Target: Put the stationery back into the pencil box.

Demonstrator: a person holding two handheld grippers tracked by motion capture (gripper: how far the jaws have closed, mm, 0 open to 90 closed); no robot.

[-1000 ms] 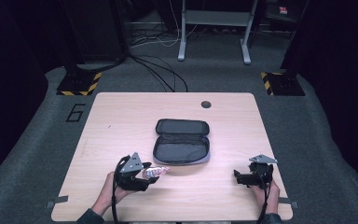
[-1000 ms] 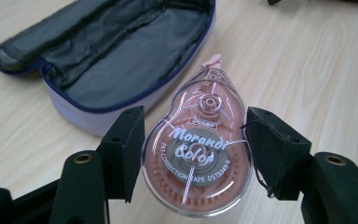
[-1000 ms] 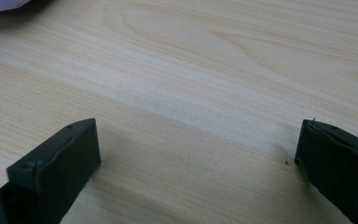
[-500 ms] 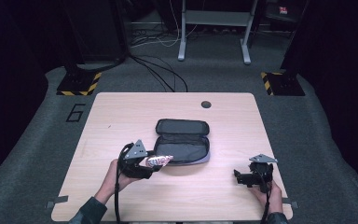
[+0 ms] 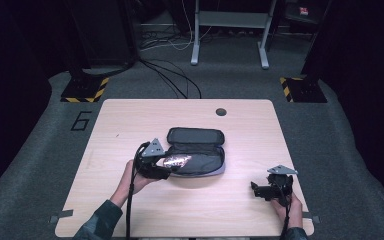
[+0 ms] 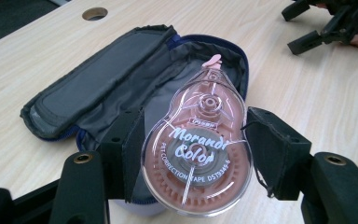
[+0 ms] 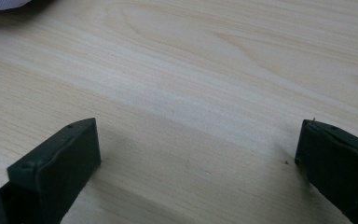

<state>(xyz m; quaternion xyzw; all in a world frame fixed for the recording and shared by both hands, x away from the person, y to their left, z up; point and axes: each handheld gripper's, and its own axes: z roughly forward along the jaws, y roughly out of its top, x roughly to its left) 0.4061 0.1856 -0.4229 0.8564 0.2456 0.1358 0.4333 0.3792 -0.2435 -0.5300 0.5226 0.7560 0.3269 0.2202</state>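
Two black handheld claws, each trailing a cable and carrying a grey plate

The person is wearing dark, mottled green sleeves reaching to the wrists. The left claw (image 5: pixel 172 165) is showing blocky matte-black jaws with brass-coloured rivets set into them, a grey three-cornered plate on top and a black cable running back along the forearm. The right claw (image 5: pixel 256 189) is showing the same black build, plate and cable.

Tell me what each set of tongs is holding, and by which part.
The left tongs clamp a pink correction tape dispenser across the two sides of its wide round body, nose pointing away. The right tongs stand open over bare table, holding nothing.
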